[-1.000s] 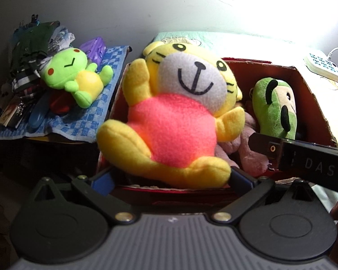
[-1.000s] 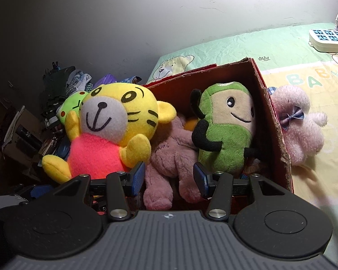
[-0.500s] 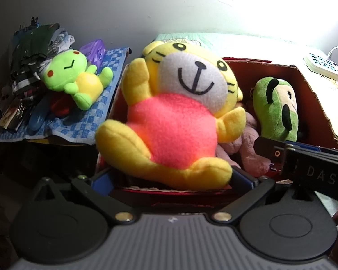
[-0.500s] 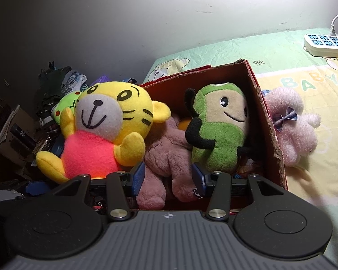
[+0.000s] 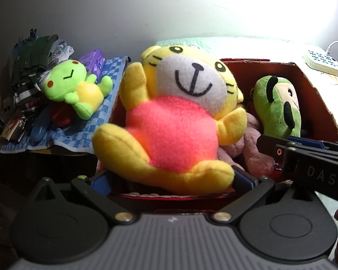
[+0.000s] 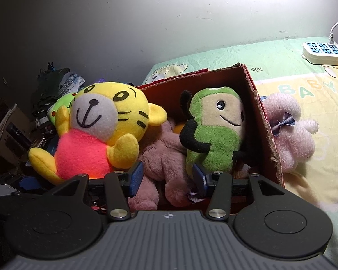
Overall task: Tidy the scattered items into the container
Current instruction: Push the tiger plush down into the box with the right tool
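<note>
A yellow tiger plush (image 5: 175, 121) in a pink shirt leans over the left end of the red cardboard box (image 5: 315, 103). My left gripper (image 5: 169, 178) stands wide, its pads against the tiger's feet, shut on it. In the box lie a dusty-pink plush (image 6: 164, 157) and an upright green monkey plush (image 6: 214, 139). My right gripper (image 6: 166, 176) is at the box's near edge. Its jaws are opening, with the pink plush's legs between the pads but not pressed. One of its fingers (image 5: 270, 146) shows in the left wrist view.
A pale pink plush with a bow (image 6: 290, 135) lies on the bed sheet just outside the box's right wall (image 6: 263, 121). A green frog plush (image 5: 76, 87) rests on a blue checked cloth over clutter at the left. A white power strip (image 6: 324, 51) sits far right.
The right gripper has sunk slightly at the box's near right edge in the left wrist view. The toys and the left gripper have kept still.
</note>
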A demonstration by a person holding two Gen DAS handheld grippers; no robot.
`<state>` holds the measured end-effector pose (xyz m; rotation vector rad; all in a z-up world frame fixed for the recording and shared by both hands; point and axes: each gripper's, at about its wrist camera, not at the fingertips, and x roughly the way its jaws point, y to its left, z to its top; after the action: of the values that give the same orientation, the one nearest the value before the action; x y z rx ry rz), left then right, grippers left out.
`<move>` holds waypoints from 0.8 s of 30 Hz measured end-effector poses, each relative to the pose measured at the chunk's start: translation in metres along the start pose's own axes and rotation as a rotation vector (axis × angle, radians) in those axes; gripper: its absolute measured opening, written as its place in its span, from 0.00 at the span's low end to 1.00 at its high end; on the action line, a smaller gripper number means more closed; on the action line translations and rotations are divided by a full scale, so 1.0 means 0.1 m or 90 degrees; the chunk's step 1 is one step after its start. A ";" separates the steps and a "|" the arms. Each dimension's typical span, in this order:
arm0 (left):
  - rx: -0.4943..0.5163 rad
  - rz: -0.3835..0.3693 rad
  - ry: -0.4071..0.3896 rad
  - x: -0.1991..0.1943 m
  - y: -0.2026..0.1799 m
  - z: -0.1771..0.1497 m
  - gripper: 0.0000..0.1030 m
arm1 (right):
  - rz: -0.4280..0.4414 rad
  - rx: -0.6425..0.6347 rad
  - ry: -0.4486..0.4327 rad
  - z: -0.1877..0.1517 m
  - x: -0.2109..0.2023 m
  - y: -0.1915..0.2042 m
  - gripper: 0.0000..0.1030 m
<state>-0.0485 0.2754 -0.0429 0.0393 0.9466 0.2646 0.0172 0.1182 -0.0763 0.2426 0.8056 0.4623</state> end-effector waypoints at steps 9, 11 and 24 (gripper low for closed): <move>0.000 -0.021 0.005 0.07 0.05 0.00 0.99 | -0.021 -0.002 -0.003 -0.02 0.02 0.05 0.51; 0.002 -0.024 0.004 0.08 0.05 0.01 0.99 | -0.023 -0.003 -0.001 -0.01 0.02 0.05 0.52; -0.034 -0.102 0.048 0.23 0.23 0.06 1.00 | -0.011 0.026 0.024 0.03 0.02 0.01 0.50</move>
<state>-0.0354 0.3036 -0.0538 -0.0960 1.0119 0.1435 0.0202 0.1200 -0.0751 0.2652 0.8536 0.4353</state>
